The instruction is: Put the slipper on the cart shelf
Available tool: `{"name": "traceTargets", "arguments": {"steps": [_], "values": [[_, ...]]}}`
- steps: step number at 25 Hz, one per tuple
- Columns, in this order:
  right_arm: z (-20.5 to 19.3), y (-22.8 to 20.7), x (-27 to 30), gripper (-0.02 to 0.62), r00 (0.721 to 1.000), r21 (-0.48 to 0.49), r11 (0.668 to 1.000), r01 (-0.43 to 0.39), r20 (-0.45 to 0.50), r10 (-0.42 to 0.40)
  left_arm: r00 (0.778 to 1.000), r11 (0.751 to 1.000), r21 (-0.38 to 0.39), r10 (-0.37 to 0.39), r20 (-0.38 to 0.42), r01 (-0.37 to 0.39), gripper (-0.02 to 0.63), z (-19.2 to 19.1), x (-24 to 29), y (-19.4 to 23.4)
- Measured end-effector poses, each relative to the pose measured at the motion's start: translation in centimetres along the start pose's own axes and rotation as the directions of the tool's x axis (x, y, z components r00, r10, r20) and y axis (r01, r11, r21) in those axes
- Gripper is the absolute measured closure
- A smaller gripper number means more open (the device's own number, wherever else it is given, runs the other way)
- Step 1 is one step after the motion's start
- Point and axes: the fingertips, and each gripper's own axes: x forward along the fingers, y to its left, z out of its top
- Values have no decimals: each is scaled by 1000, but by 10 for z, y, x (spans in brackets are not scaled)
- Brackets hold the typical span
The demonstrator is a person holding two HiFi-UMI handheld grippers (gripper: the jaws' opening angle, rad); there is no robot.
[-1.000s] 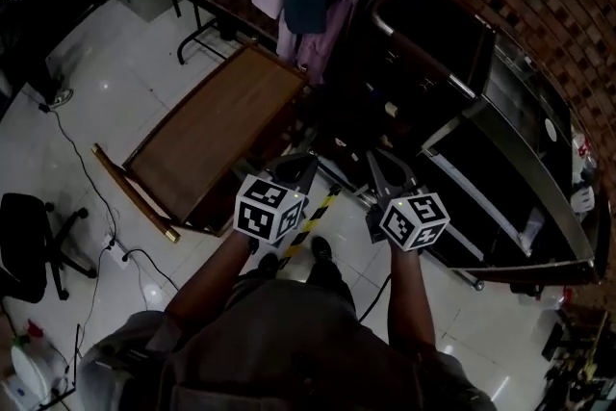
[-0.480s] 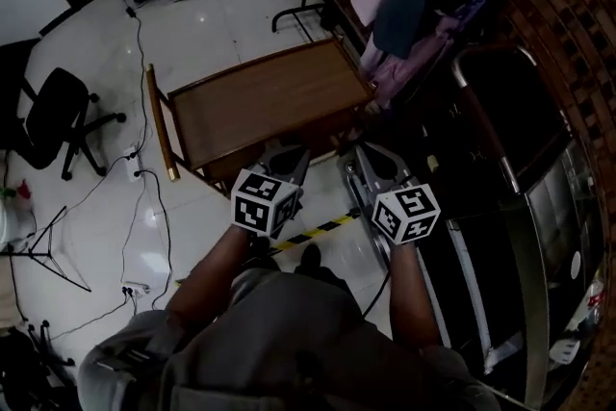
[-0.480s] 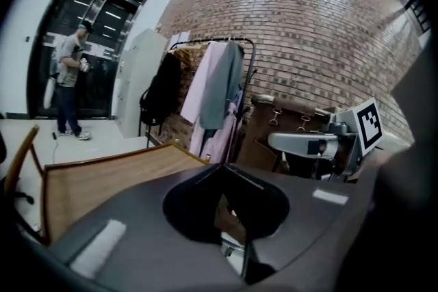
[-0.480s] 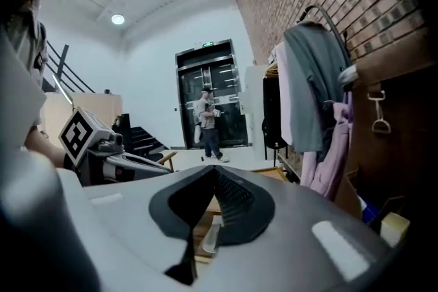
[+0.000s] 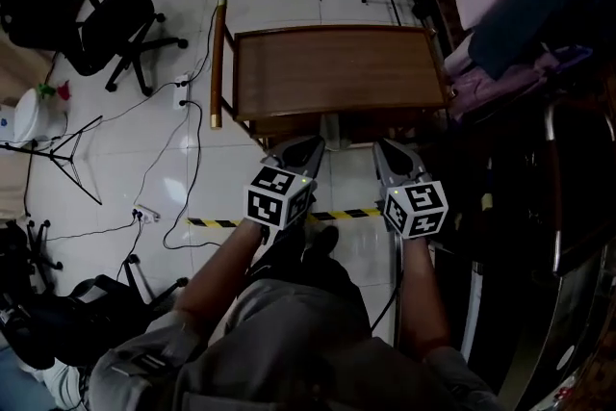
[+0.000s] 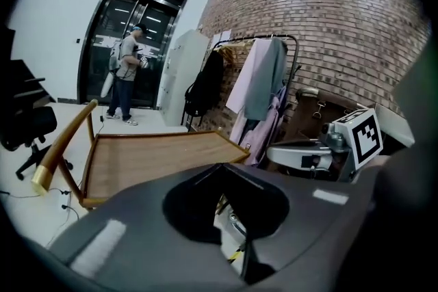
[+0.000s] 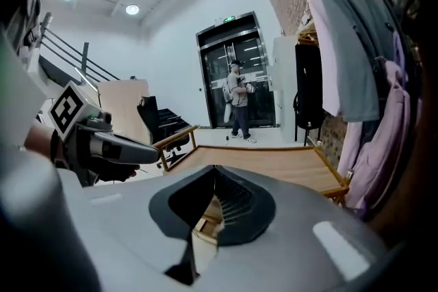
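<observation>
No slipper shows in any view. The wooden cart (image 5: 332, 72) stands straight ahead, its flat top shelf (image 6: 150, 157) bare; the right gripper view shows that shelf (image 7: 274, 164) too. My left gripper (image 5: 302, 145) is held just short of the cart's near edge, jaws together and nothing between them (image 6: 220, 169). My right gripper (image 5: 389, 149) hangs level beside it, also shut and empty (image 7: 214, 171). Each gripper shows in the other's view: the right one (image 6: 277, 154) and the left one (image 7: 154, 152).
A clothes rack with pink and grey garments (image 5: 539, 24) stands right of the cart. An office chair (image 5: 115, 14) and cables lie at the left, and yellow-black tape (image 5: 337, 215) crosses the floor. A person (image 6: 126, 72) stands by glass doors beyond.
The head view has swung left, so the cart now sits squarely in front of both grippers. The grippers stay side by side and shut.
</observation>
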Motion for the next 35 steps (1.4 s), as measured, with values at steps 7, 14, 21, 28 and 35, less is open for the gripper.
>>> {"name": "traceTargets", "arguments": {"steps": [7,14,21,28,35], "values": [[-78,-4,79,579,990,48,998,-37,-132,43,998,996,-76,40,-56,-44,598,-59,36,57],[-167,-20,157,518,968,78,996,-40,-242,58,994,992,-100,74,-85,-82,598,-113,70,103],[-230,-53,228,453,957,78,996,38,-290,-14,991,989,-107,95,-96,-105,598,-158,92,138],[-256,-77,285,453,943,86,993,76,-331,-43,987,983,-126,121,-109,-135,598,-180,108,167],[-273,-88,310,456,920,6,994,113,-378,-103,985,983,-116,130,-111,-142,598,-181,118,174]]}}
